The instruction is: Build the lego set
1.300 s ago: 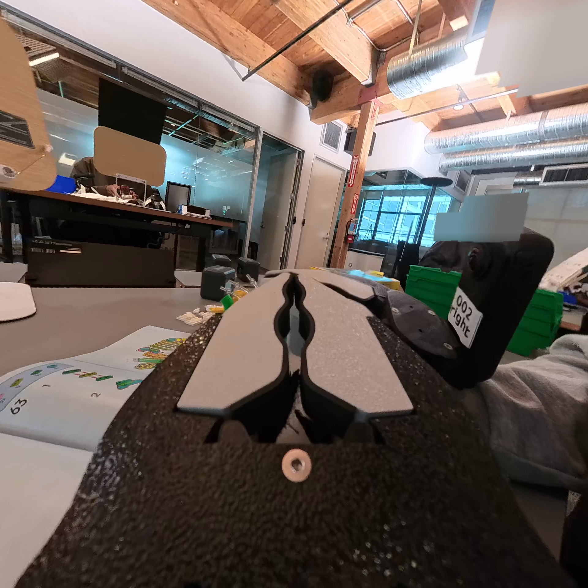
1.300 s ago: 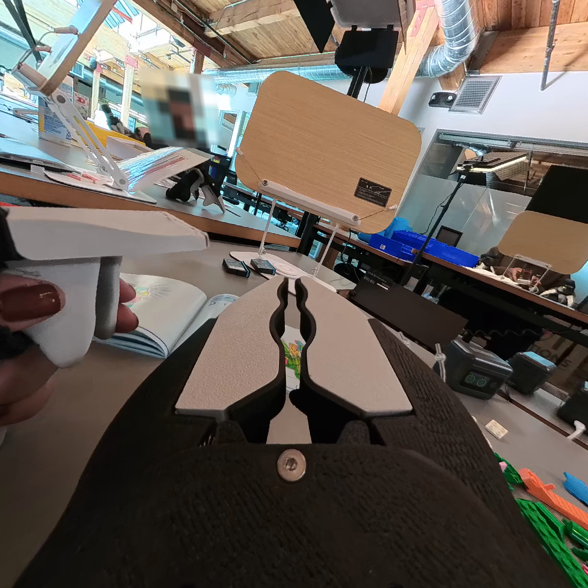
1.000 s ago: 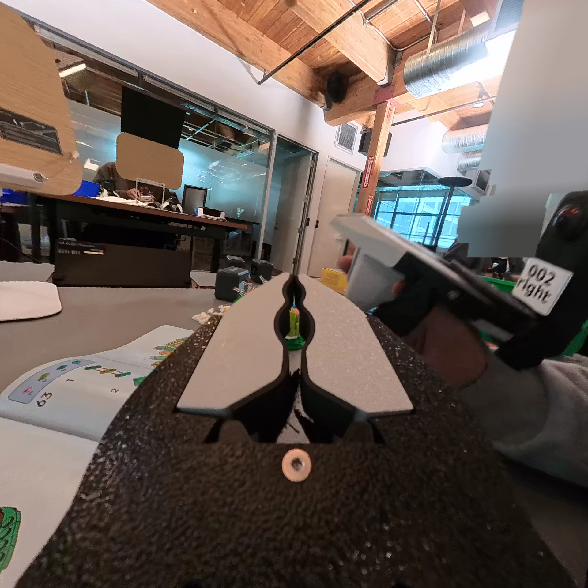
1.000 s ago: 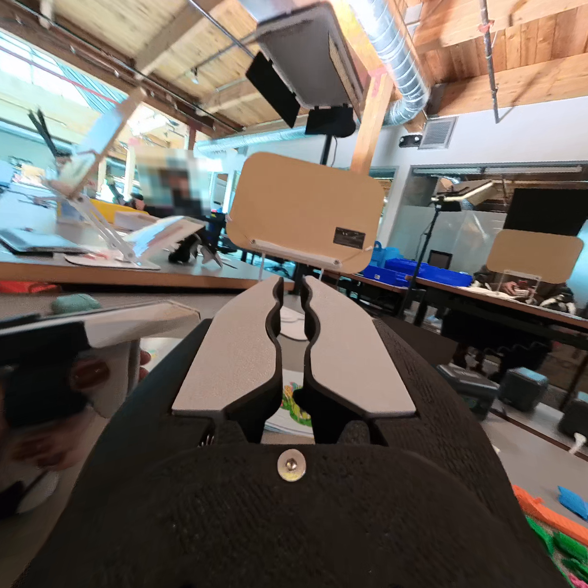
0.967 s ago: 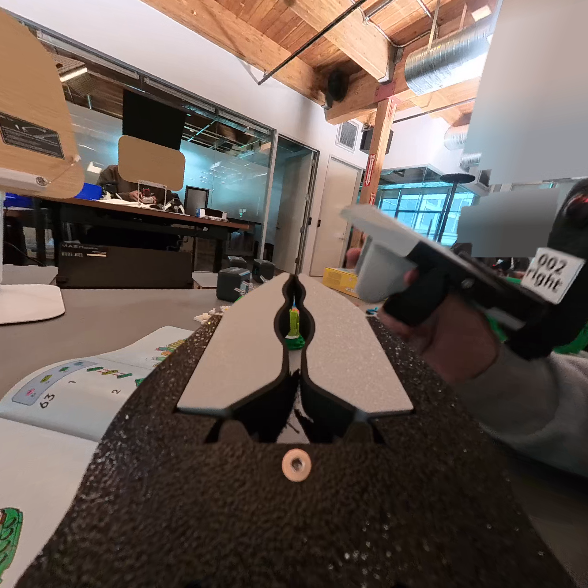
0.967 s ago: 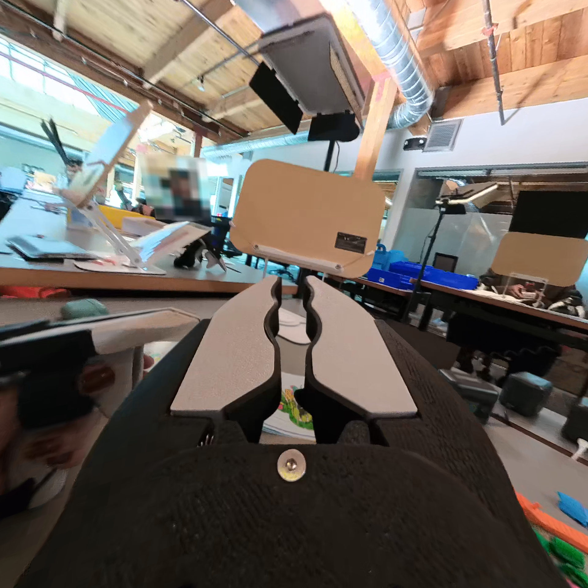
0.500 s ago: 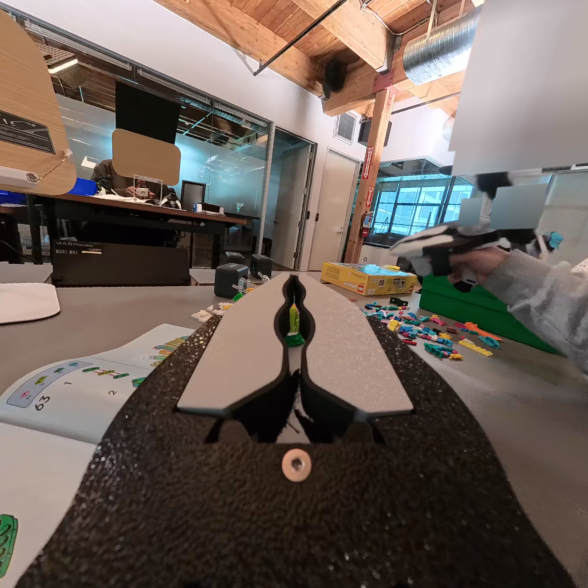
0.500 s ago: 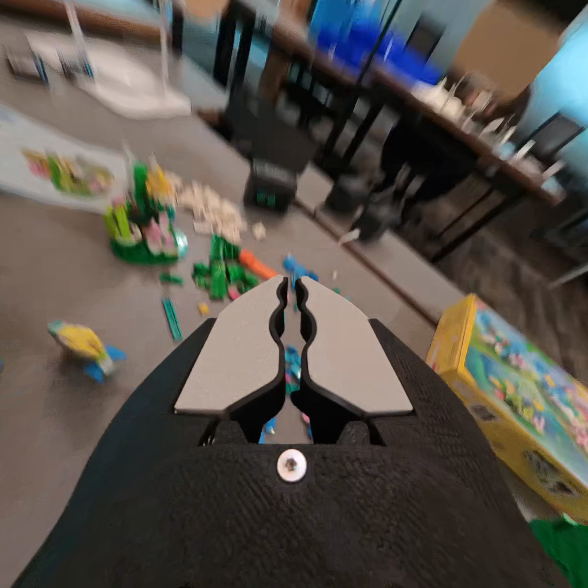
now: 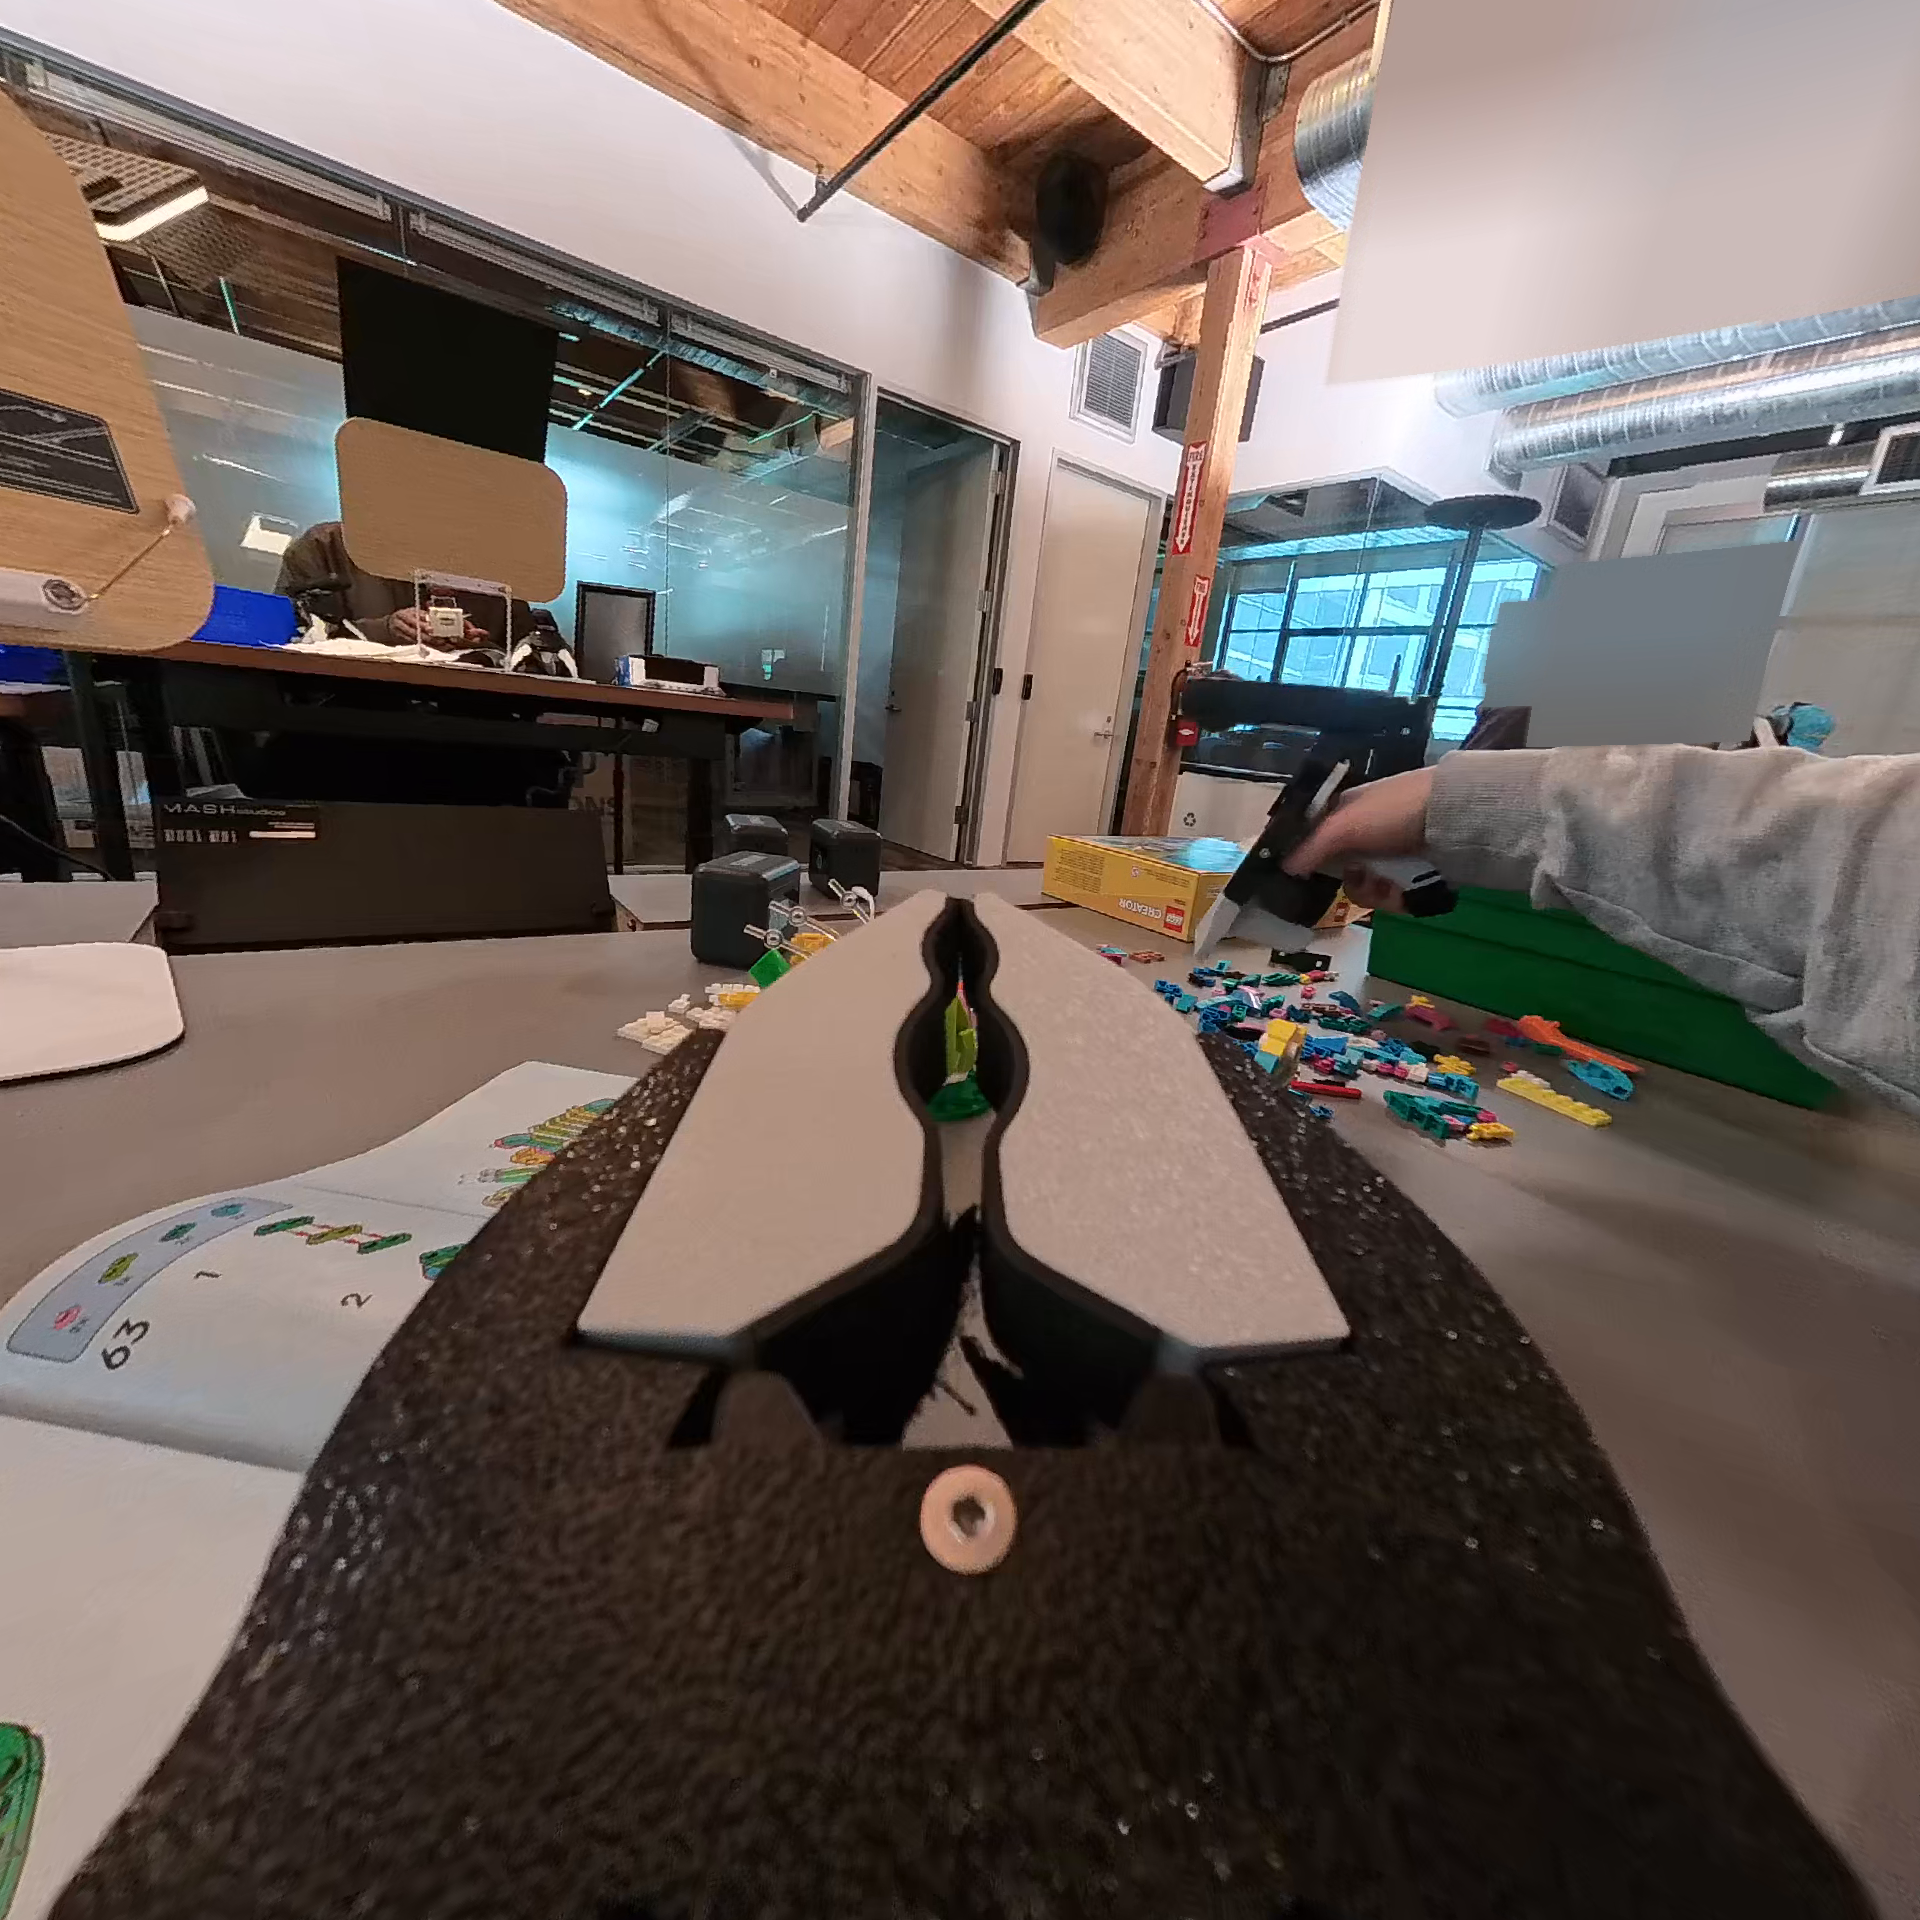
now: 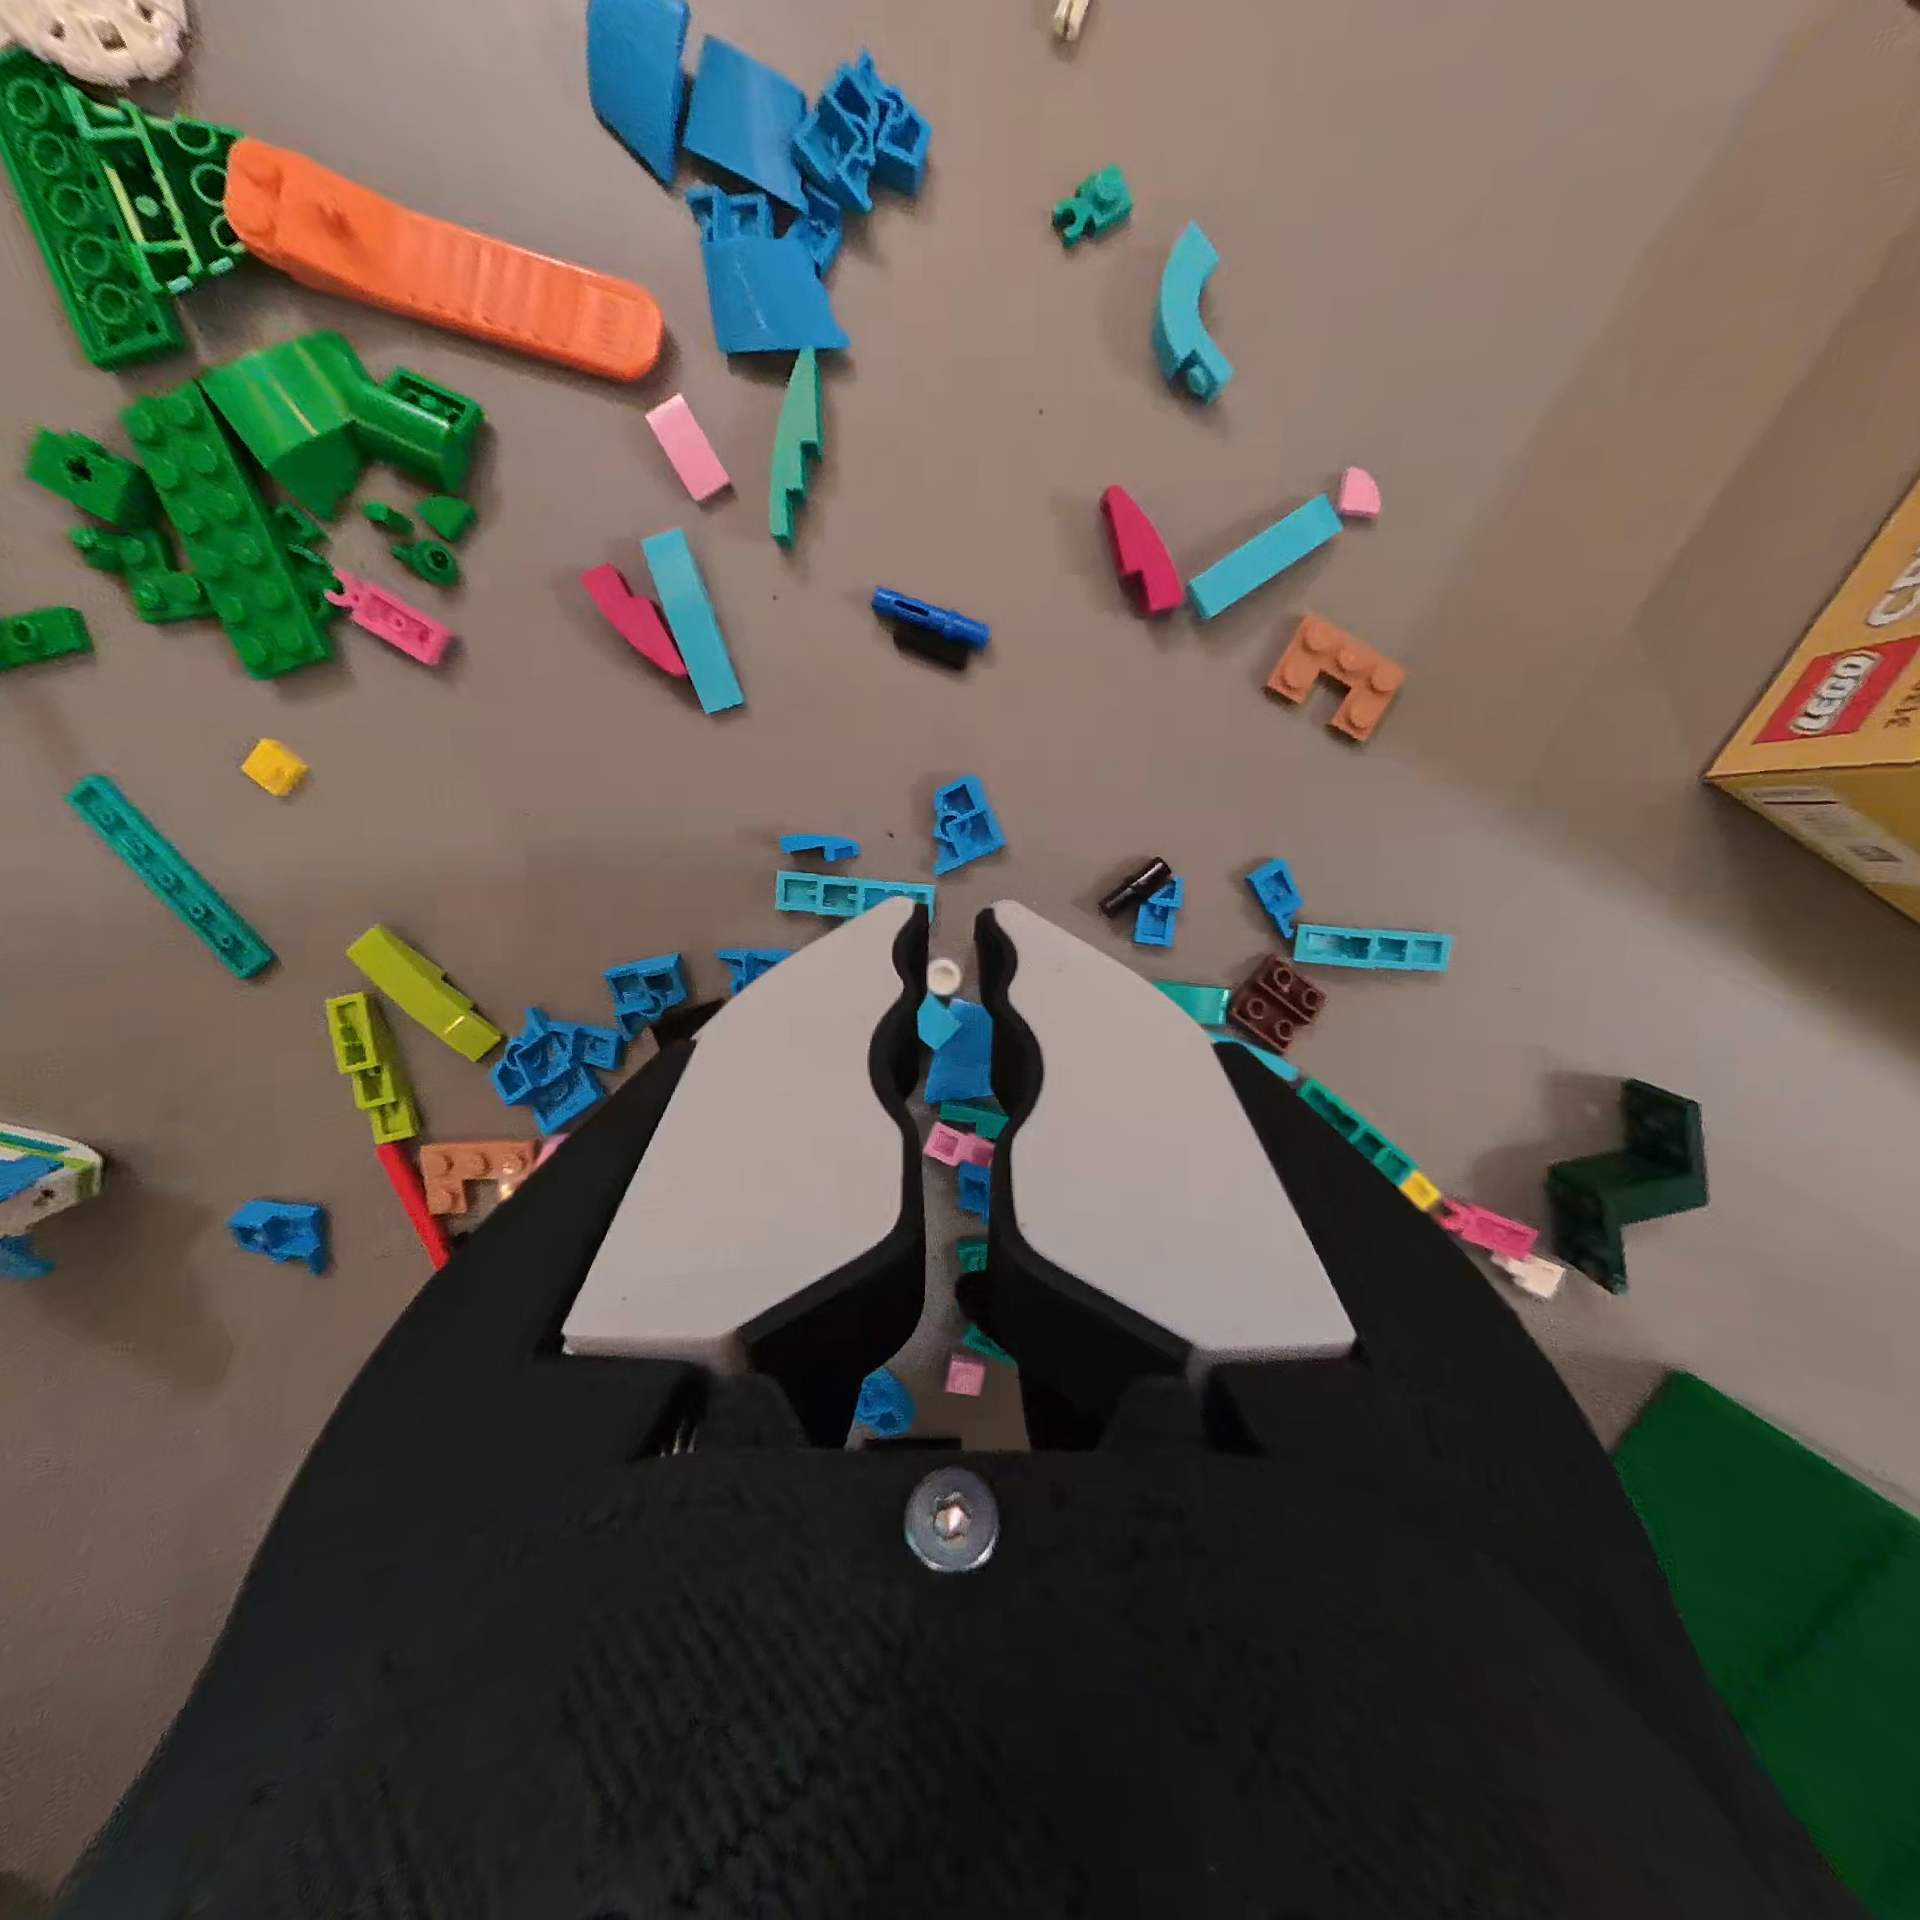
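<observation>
Desk (image 10: 1351, 260) carries a big scatter of loose bricks (image 10: 727, 260), so most of the build looks undone. Instruction booklet (image 9: 260, 1278) lies open left. Partial green model (image 9: 956, 1049) sits beyond left tool (image 9: 964, 920), fingers together, empty. Right tool (image 10: 948, 920) hovers over the bricks, slightly apart, holding nothing.

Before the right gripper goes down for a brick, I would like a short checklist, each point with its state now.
1. Right gripper above the loose bricks: ok, it points down at them over the grey table.
2. Right jaws wide enough for a brick: not ok, only a narrow gap.
3. Right gripper empty: ok, nothing is clamped between its fingers.
4. Target chosen: cannot tell; a small white round piece and blue bricks lie under the tips.
5. Left gripper out of the way: ok, apart, jaws closed.
6. Instruction booklet open: ok.
</observation>
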